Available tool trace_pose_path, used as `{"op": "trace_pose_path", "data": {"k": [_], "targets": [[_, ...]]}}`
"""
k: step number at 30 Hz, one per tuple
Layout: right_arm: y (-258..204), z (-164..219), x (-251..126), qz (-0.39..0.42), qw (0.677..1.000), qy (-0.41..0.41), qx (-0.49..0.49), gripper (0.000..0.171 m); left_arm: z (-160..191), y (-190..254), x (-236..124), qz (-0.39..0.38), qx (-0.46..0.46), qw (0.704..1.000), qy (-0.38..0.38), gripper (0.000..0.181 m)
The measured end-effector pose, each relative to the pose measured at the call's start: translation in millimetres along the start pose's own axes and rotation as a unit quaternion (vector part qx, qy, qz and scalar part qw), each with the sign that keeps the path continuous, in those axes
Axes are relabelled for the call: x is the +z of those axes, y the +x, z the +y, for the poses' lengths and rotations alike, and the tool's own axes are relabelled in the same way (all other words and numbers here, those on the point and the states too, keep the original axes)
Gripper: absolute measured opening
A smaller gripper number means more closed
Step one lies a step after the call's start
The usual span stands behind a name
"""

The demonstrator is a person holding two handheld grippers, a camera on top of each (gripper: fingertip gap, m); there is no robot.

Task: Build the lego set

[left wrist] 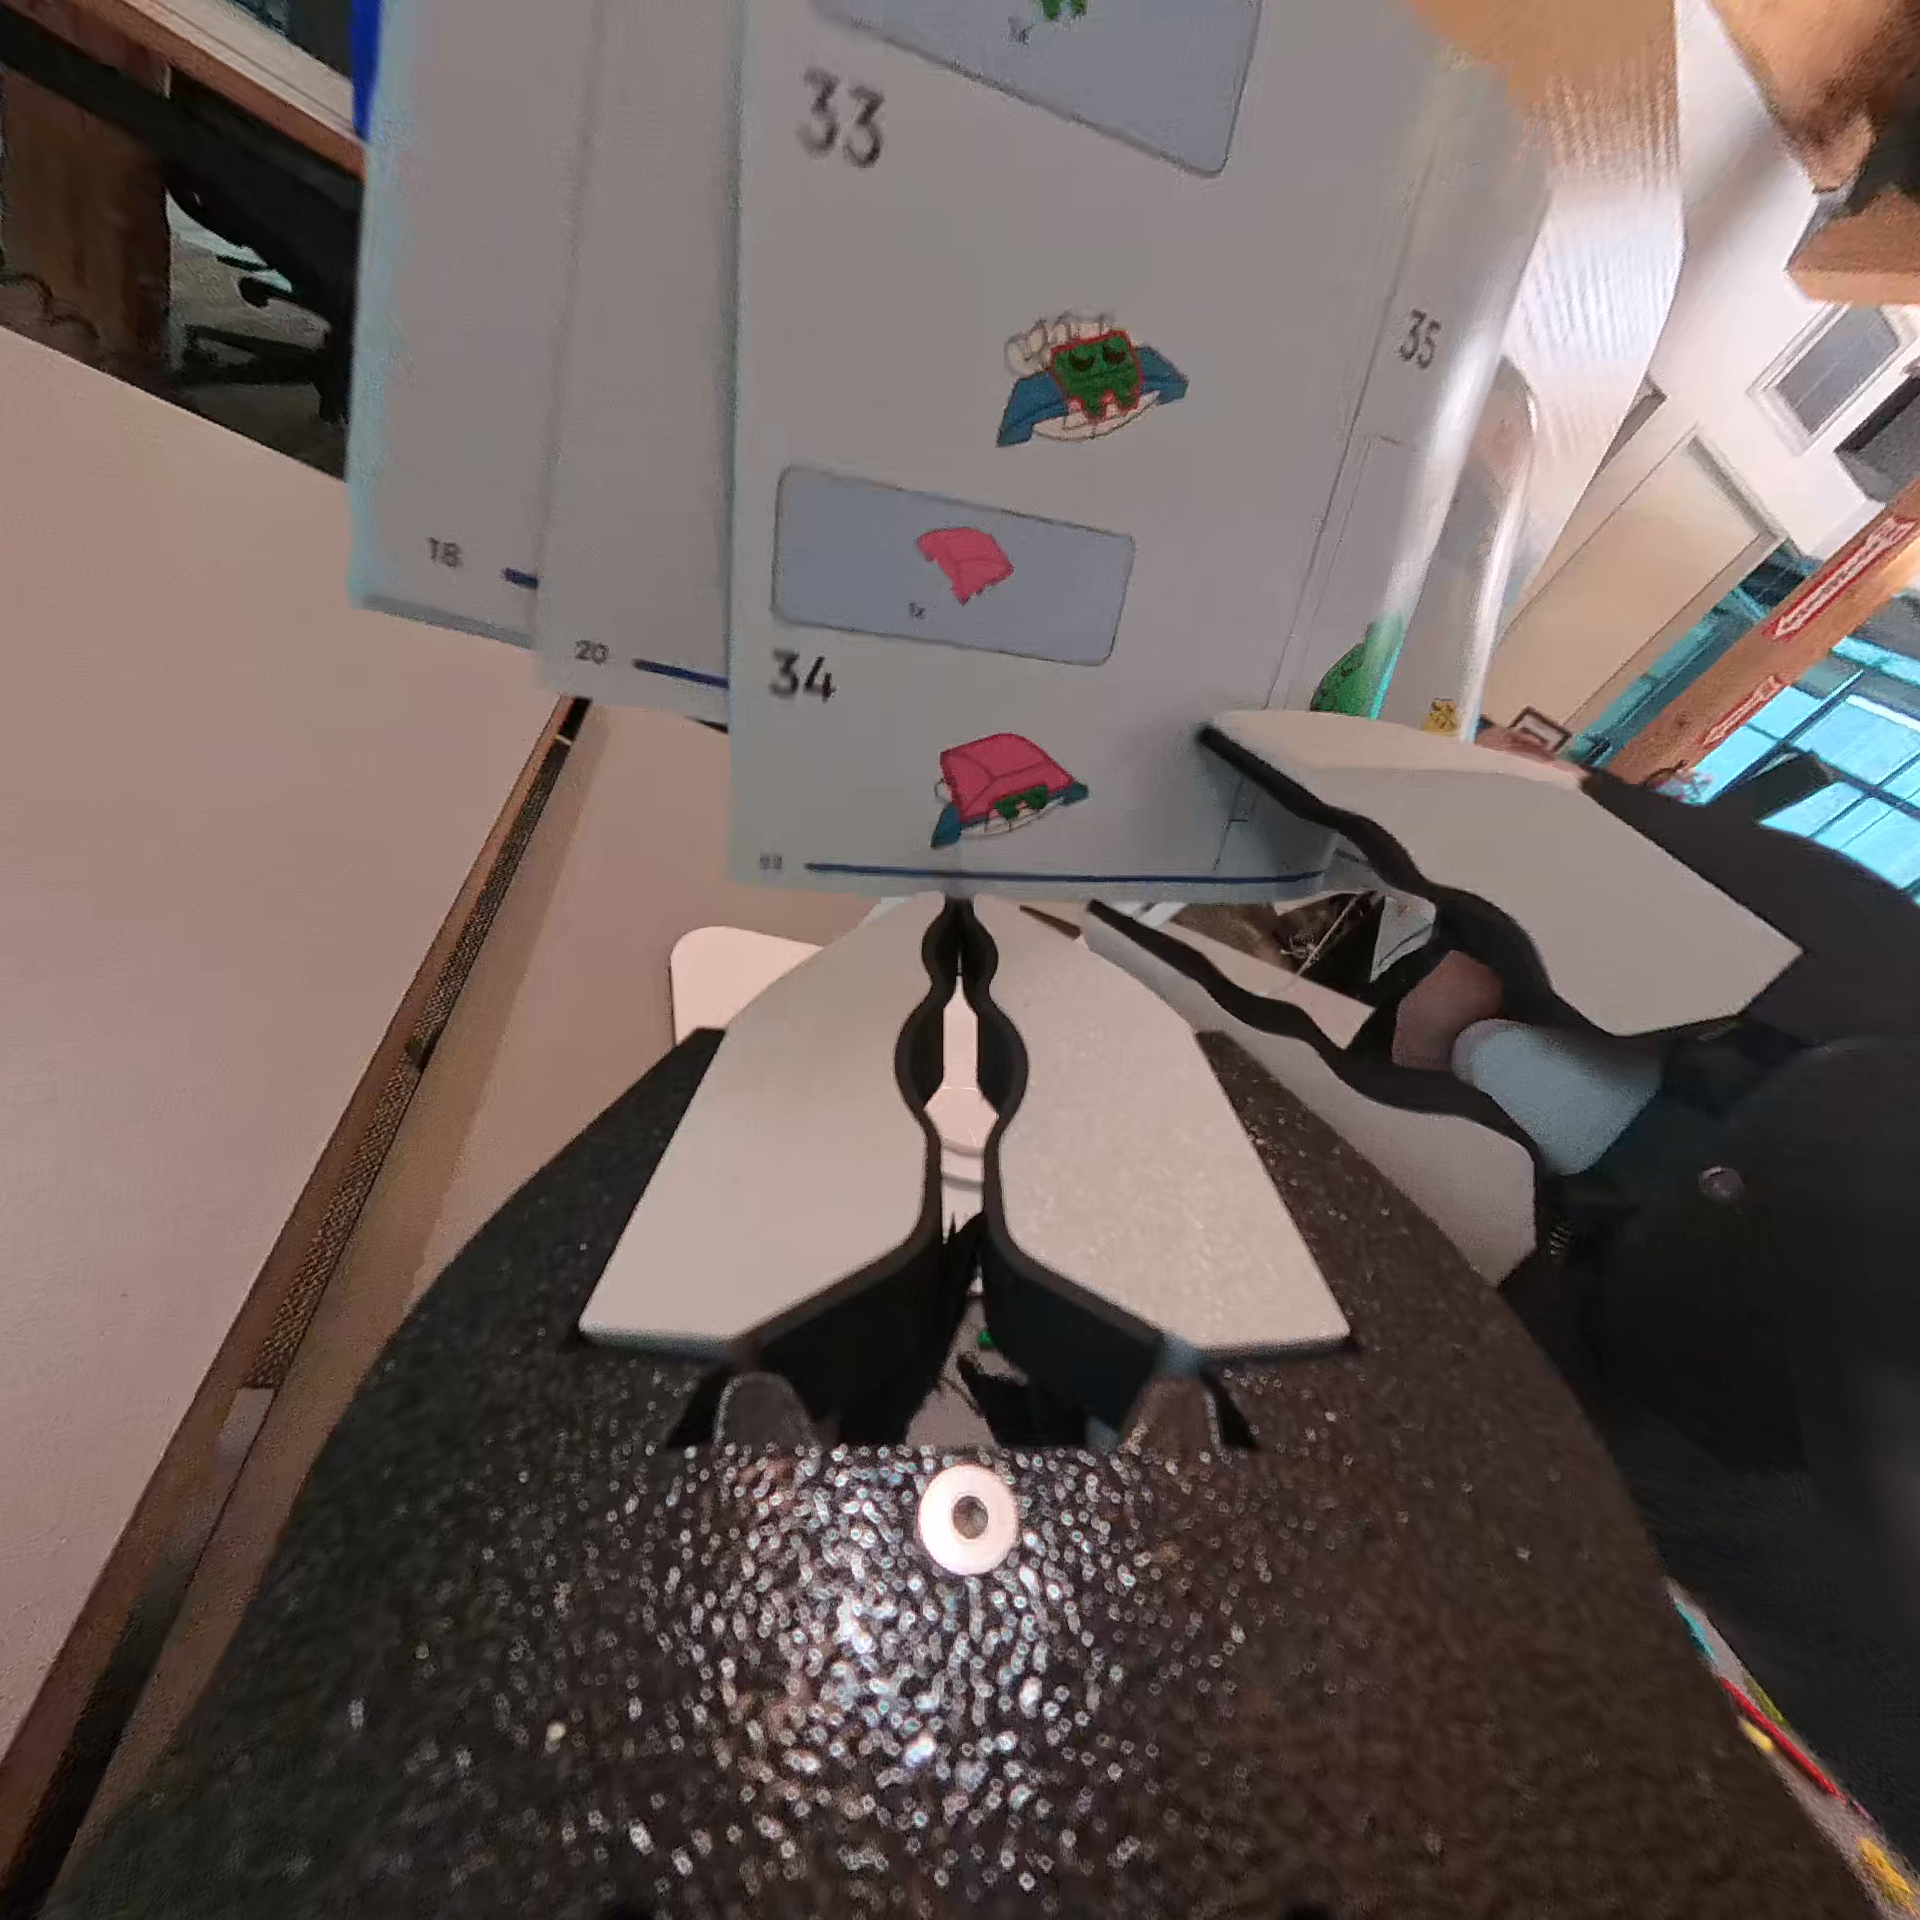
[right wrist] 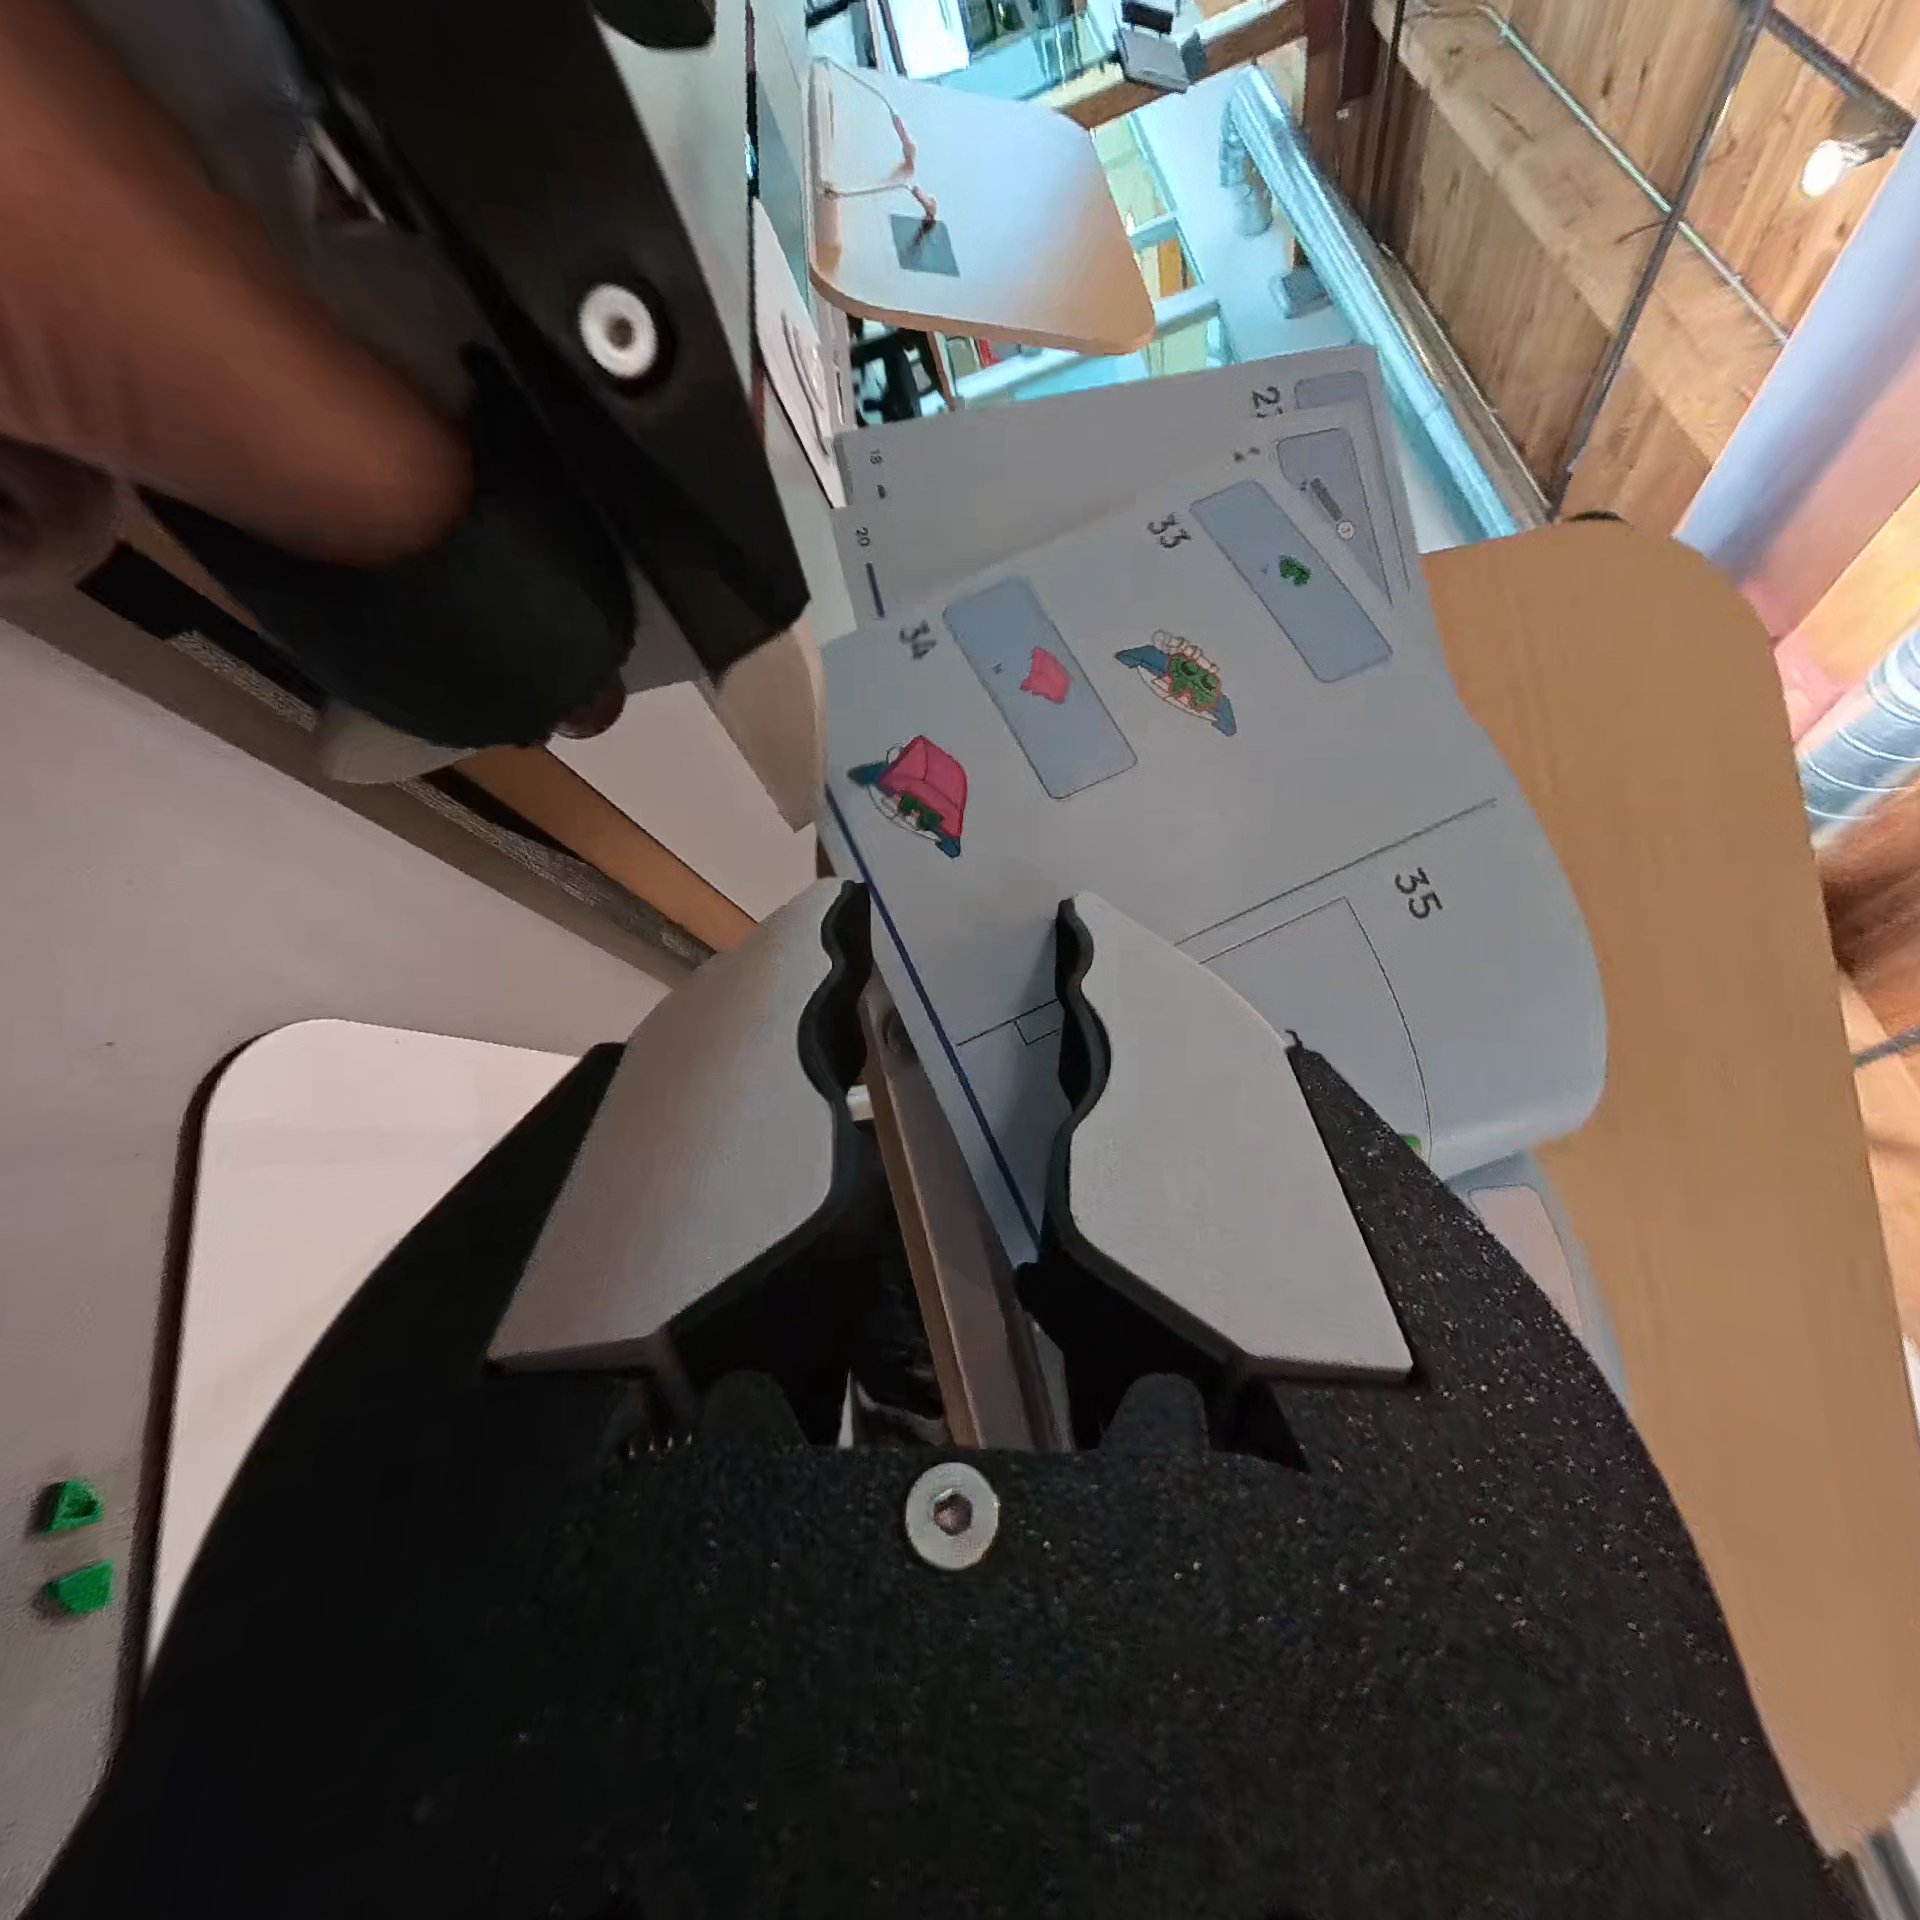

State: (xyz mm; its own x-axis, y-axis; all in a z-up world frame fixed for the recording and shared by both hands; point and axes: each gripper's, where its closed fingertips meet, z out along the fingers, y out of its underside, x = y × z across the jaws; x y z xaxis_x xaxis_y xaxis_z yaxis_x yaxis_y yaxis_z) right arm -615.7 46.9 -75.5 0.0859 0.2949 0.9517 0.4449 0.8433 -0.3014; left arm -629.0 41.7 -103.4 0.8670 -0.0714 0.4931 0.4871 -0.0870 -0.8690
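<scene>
The instruction booklet [left wrist: 1039, 416] is held upright in the air, open at a page with drawings of a red and green model. My left gripper [left wrist: 956, 914] is shut on the booklet's lower edge. In the right wrist view the booklet [right wrist: 1195, 831] fans out ahead and the left gripper [right wrist: 774, 727] pinches its edge. My right gripper [right wrist: 961, 909] is open, and a page edge passes between its fingers without being clamped. It also shows in the left wrist view [left wrist: 1153, 831], at the page's lower right corner. Two small green bricks [right wrist: 73, 1548] lie on the table at lower left.
A white rounded tray [right wrist: 332, 1143] lies on the pale table [left wrist: 156, 831] below the grippers. A light wooden curved panel [right wrist: 1662, 1039] stands right behind the booklet. A person's hand [right wrist: 208, 364] holds the left gripper. The table edge [left wrist: 416, 1039] runs diagonally at left.
</scene>
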Motion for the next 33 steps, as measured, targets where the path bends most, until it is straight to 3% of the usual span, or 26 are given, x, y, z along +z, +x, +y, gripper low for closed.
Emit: {"op": "trace_pose_path", "data": {"k": [1, 8, 10, 13, 16, 20, 24, 26, 30, 33], "targets": [[-1.2, 0.4, -2.9, -0.003, 1.000, 0.006, 0.001, 0.034, -0.3, 1.4, 0.4, 0.000, 0.001, 1.000, 0.001, 0.000], [-0.7, 5.6, -25.4, 0.015, 0.999, 0.029, -0.017, 0.053, -8.2, 10.0, -1.5, 0.022, -0.002, 1.000, 0.014, 0.000], [0.1, 10.0, -34.2, 0.032, 0.999, 0.032, -0.013, 0.058, -8.0, 2.8, -6.9, -0.006, 0.008, 1.000, 0.009, 0.000], [3.7, 21.8, -43.3, 0.073, 0.997, 0.020, -0.009, 0.069, -17.2, -19.8, -23.8, -0.076, 0.006, 0.995, 0.063, 0.000], [5.9, 27.5, -44.9, 0.101, 0.995, 0.005, -0.001, 0.081, -12.3, -30.8, -19.9, -0.084, -0.021, 0.994, 0.061, 0.025], [10.1, 23.7, -46.1, 0.118, 0.992, 0.010, 0.046, 0.088, -14.2, 15.5, -11.2, 0.047, 0.002, 0.997, 0.060, 0.012], [14.0, 28.1, -48.3, 0.118, 0.987, 0.010, 0.106, 0.088, -14.8, 88.2, -21.1, 0.240, 0.047, 0.969, 0.040, 0.000], [14.2, 32.0, -48.6, 0.114, 0.985, 0.007, 0.129, 0.087, -22.5, 83.3, -21.8, 0.213, 0.042, 0.975, 0.055, 0.001], [7.7, 32.3, -48.3, 0.091, 0.985, 0.012, 0.146, 0.085, -42.7, 18.7, -20.8, 0.026, -0.041, 0.992, 0.114, 0.008], [-1.1, 26.8, -44.1, 0.062, 0.990, 0.017, 0.128, 0.085, -40.9, -0.5, -10.6, -0.036, -0.006, 0.996, 0.077, 0.018]]}}
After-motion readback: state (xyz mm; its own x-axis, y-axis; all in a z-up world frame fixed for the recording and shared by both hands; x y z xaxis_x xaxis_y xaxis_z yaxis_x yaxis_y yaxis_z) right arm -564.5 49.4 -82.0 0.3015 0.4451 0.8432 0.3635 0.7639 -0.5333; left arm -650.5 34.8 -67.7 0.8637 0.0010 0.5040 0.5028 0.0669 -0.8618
